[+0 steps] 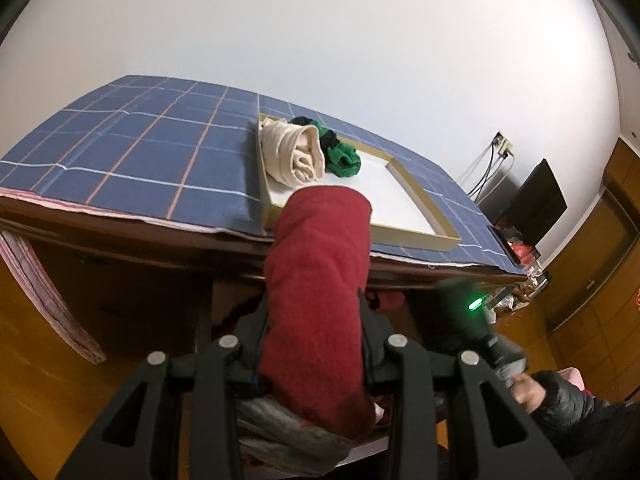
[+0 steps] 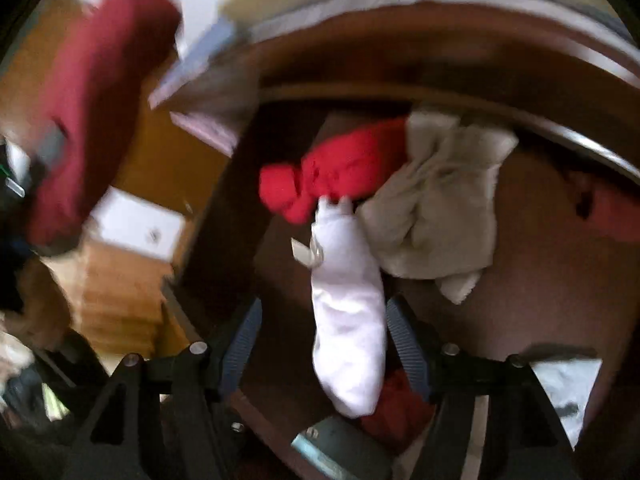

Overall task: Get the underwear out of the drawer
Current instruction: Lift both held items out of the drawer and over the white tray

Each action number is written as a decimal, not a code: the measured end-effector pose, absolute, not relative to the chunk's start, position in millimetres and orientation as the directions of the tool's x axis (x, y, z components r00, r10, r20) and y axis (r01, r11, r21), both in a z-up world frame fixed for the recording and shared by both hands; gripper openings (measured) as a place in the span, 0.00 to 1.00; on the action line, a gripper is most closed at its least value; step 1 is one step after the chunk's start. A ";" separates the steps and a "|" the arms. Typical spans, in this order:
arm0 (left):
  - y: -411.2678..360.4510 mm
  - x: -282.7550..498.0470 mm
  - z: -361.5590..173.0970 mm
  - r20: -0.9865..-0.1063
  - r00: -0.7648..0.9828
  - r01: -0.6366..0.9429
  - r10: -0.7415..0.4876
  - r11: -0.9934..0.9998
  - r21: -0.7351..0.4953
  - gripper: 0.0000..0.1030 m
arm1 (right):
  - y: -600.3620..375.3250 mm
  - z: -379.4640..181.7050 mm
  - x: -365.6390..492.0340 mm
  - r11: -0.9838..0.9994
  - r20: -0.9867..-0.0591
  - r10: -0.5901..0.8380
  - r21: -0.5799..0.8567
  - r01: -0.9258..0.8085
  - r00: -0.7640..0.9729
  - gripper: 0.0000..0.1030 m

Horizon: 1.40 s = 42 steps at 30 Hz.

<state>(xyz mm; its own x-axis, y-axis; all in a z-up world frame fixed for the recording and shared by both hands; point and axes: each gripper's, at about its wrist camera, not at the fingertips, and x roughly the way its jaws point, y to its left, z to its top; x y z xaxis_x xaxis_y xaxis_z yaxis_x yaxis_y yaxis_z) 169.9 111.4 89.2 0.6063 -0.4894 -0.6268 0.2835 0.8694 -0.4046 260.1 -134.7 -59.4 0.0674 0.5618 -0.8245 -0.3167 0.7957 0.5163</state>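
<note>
My left gripper point(image 1: 314, 300) is shut on a rolled dark red pair of underwear point(image 1: 320, 280), held up in front of the table edge. In the right wrist view, which is blurred, the same roll point(image 2: 92, 112) shows at upper left. My right gripper point(image 2: 324, 304) points down into the open drawer point(image 2: 532, 280). Its blue-padded fingers point(image 2: 406, 340) stand apart with a white garment point(image 2: 348, 320) between them, and the pads do not press on it. A bright red garment point(image 2: 332, 176) and a beige one point(image 2: 436, 208) lie further in.
On the blue checked tablecloth point(image 1: 140, 152) stands a shallow tray point(image 1: 416, 196) holding a cream roll point(image 1: 296, 152) and a green and black garment point(image 1: 340, 156). A person's hand point(image 1: 524, 392) holds a black housing with a green light point(image 1: 474, 304). Wooden floor lies on the left.
</note>
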 end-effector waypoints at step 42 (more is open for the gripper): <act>-18.6 281.4 141.7 -0.512 0.720 0.336 -0.469 0.881 -0.334 0.32 | -292.6 127.7 287.2 0.914 -0.624 0.370 0.376 -0.151 0.689 0.19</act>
